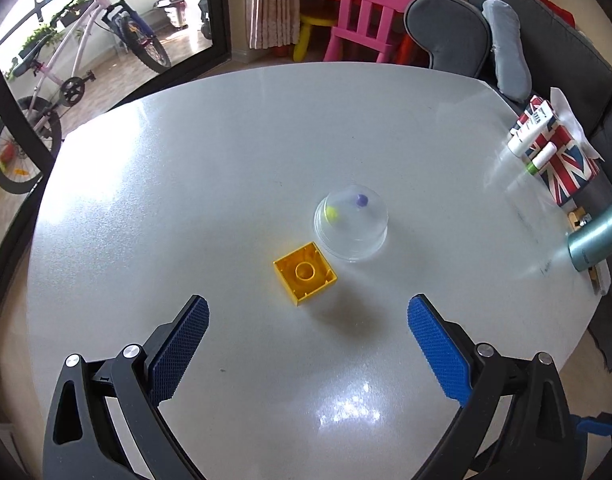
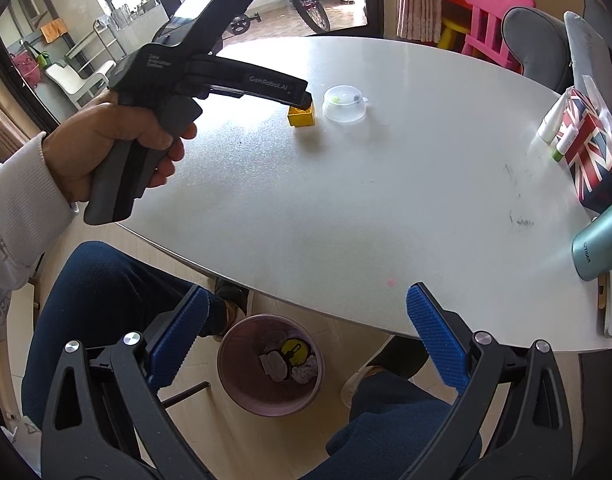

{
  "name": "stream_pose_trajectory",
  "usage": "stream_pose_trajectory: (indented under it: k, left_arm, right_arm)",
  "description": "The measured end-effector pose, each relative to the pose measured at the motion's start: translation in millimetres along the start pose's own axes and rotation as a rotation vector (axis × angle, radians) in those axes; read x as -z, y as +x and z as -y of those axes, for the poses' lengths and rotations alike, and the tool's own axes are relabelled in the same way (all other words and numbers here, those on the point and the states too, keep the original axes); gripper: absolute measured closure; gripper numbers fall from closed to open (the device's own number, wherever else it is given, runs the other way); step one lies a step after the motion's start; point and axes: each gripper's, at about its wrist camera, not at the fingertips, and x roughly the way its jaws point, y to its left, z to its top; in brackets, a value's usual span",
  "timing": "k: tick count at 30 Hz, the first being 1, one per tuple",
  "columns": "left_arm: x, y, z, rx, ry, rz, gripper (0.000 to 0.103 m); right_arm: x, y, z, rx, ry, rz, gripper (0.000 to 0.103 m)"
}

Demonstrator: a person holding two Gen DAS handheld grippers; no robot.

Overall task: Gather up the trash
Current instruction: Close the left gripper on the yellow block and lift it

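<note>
Yellow brick (image 1: 305,273) lies hollow side up mid-worktop (image 1: 226,160), just beside a clear dome lid (image 1: 350,226), possibly touching. Left tool (image 1: 307,316) hovers near it, spread wide and empty; best lowered squarely astride the brick. Right tool (image 2: 307,312), also spread and empty, hangs over the bin (image 2: 270,364) below.

Left wrist view: above the white table (image 1: 146,200), angled down and forward, close to the yellow block (image 1: 304,273) and clear dome lid (image 1: 350,226). Right wrist view: lower and further back, off the table's near edge, looking over the bin (image 2: 270,364) on the floor and across the tabletop. Both views share block, lid, flag-print box (image 1: 563,164) and teal bottle (image 1: 597,242).
</note>
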Motion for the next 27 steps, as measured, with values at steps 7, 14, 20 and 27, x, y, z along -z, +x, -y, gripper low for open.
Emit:
stream_pose_trajectory:
  k: [7, 14, 20, 27]
  left_arm:
    - [-9, 33, 1, -0.052, -0.040, -0.044, 0.008]
    - [-7, 48, -1, -0.074, -0.061, -0.076, 0.046]
    - [-5, 45, -3, -0.080, -0.052, -0.060, 0.064]
    - [3, 33, -5, -0.074, -0.017, -0.038, 0.064]
  right_arm:
    - [1, 5, 11, -0.005, 0.023, -0.007, 0.005]
    - [3, 10, 19, -0.011, 0.038, -0.016, 0.005]
    - [3, 12, 20, -0.013, 0.040, -0.016, 0.005]
    - [-2, 13, 17, -0.001, 0.031, -0.008, 0.005]
